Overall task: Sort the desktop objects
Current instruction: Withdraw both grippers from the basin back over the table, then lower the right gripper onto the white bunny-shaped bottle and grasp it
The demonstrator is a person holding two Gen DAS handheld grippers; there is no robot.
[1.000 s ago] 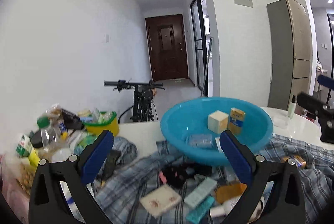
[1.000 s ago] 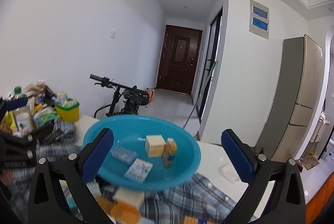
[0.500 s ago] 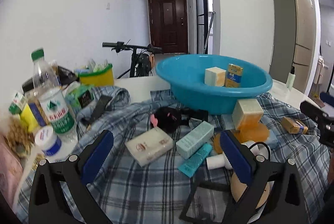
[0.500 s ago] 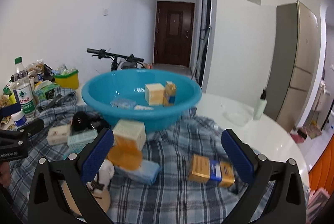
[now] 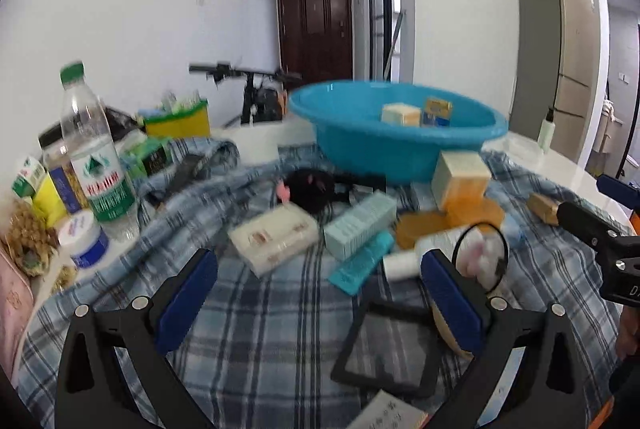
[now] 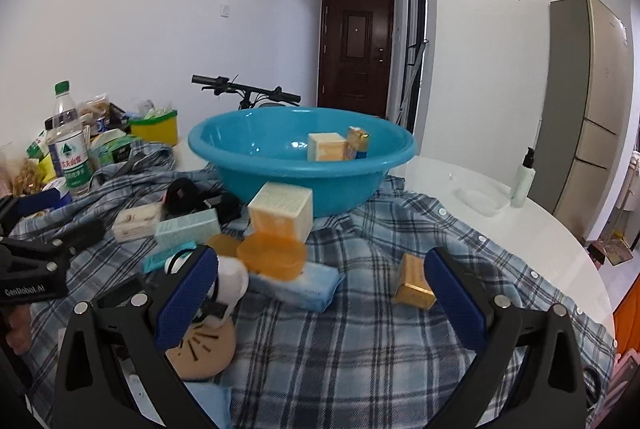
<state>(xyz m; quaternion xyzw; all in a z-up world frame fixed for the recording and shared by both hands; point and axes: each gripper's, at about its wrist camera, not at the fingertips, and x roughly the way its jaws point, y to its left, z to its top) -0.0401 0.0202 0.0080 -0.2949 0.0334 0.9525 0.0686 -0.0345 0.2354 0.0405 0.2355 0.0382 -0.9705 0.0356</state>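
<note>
Both grippers, left [image 5: 318, 295] and right [image 6: 320, 295], are hovering spread and empty over the plaid cloth [image 6: 360, 341], so the right should be straddling the gold box [image 6: 414, 283] at two o'clock squarely before lifting toward the basin [image 6: 304, 165] at twelve.

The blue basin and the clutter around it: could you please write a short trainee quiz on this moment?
1. True or false: the blue basin stands empty.
2. Which item lies nearest the right tool? A) the gold box B) the water bottle C) the yellow tub
3. Fill in: the loose items in front of the basin lie on a ______ cloth.

Key: 1. False, it holds at least a cream box and a small carton. 2. A. 3. Plaid; the left tool is open above it.
</note>
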